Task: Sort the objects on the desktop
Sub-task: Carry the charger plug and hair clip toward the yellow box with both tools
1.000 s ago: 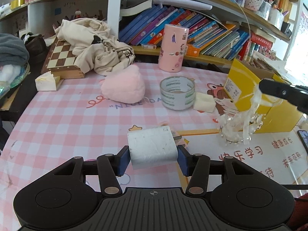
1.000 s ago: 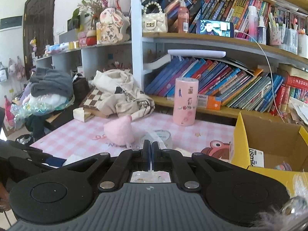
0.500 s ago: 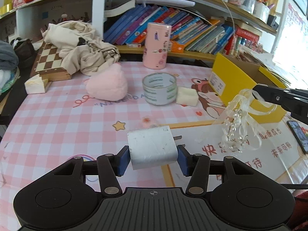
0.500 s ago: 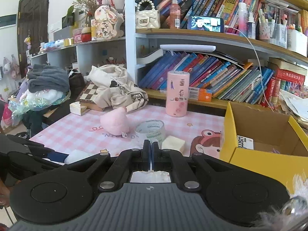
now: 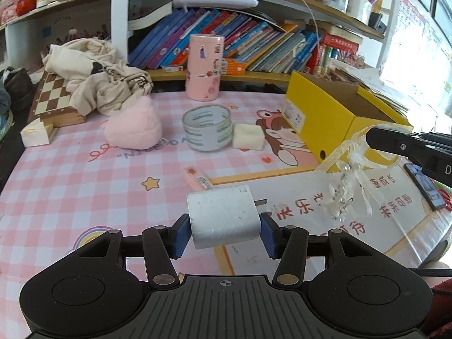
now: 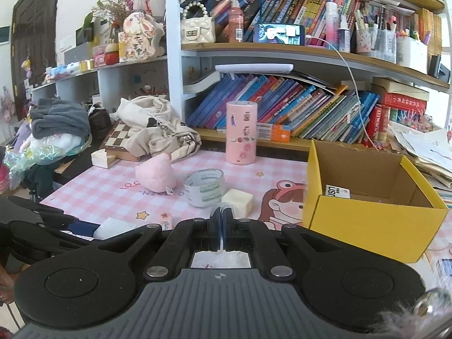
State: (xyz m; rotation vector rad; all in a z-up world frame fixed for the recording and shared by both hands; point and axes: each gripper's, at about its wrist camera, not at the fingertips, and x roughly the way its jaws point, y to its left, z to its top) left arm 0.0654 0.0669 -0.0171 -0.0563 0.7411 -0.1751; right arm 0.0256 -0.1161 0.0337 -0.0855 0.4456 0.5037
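Left gripper (image 5: pixel 224 233) clamps a scuffed white plug-in charger block (image 5: pixel 224 220); right gripper (image 6: pixel 221 226) pinches a clear beaded ribbon bow (image 5: pixel 349 178) – its dangling loops could snag the open yellow cardboard box (image 6: pixel 373 220) rim.

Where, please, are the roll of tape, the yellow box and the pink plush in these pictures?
roll of tape (image 5: pixel 207 131), left wrist view, front outer wall.
yellow box (image 6: pixel 367 227), right wrist view, front outer wall.
pink plush (image 5: pixel 132 128), left wrist view, middle of its body.

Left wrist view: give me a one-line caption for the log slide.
Left tool grips a white charger block above the pink checked mat; right tool dangles a clear beaded ribbon beside the yellow box.
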